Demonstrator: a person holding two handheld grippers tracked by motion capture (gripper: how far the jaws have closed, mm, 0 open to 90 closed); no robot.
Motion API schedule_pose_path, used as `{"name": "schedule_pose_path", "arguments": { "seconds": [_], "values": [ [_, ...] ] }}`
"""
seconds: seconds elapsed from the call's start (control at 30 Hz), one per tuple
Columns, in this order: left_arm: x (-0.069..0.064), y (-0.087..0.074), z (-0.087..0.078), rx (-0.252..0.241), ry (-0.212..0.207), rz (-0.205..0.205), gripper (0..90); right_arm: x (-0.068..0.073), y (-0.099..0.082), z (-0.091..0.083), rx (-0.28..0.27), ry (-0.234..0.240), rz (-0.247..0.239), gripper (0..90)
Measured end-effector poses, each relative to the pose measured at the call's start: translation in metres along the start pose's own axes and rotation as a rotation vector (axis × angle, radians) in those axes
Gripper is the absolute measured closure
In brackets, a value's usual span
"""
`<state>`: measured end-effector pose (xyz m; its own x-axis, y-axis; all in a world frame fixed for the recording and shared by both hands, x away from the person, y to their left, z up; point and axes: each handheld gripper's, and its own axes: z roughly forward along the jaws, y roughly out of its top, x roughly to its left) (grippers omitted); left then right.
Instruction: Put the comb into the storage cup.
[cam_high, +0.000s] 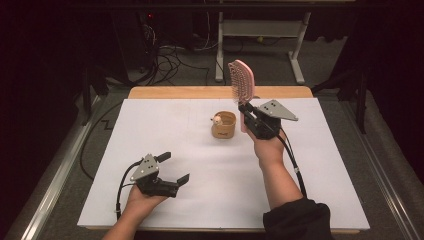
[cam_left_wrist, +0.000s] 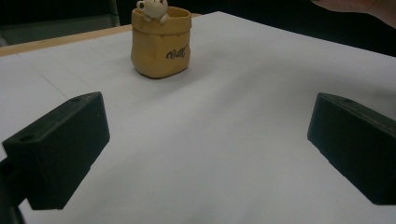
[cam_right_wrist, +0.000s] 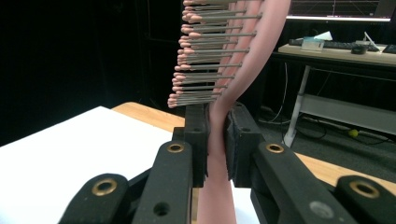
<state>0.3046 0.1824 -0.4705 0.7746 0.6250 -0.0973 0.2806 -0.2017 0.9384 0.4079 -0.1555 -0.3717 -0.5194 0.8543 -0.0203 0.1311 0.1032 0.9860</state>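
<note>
My right gripper (cam_high: 248, 116) is clamped on the handle of the pink hairbrush (cam_high: 242, 80), holding it upright at about 2 o'clock from the yellow cup (cam_high: 223, 124), probably to drop it in, while my left gripper (cam_high: 173, 168) rests apart.

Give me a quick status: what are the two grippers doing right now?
Right gripper shut on pink hairbrush, held upright beside the yellow cup. Left gripper open, empty, resting low on the white table. Nothing between brush and cup.
</note>
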Motion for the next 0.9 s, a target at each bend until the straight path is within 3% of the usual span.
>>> {"name": "schedule_pose_path", "arguments": {
  "seconds": [0.4,0.9],
  "values": [
    [-0.003,0.001,-0.001,-0.009,-0.005,0.004,0.0,-0.001,0.011,0.019,-0.020,-0.004,0.013,81.8],
    [-0.001,0.002,-0.003,-0.020,-0.002,-0.004,0.0,0.005,0.006,0.053,-0.009,0.008,0.036,81.8]
  ]
}}
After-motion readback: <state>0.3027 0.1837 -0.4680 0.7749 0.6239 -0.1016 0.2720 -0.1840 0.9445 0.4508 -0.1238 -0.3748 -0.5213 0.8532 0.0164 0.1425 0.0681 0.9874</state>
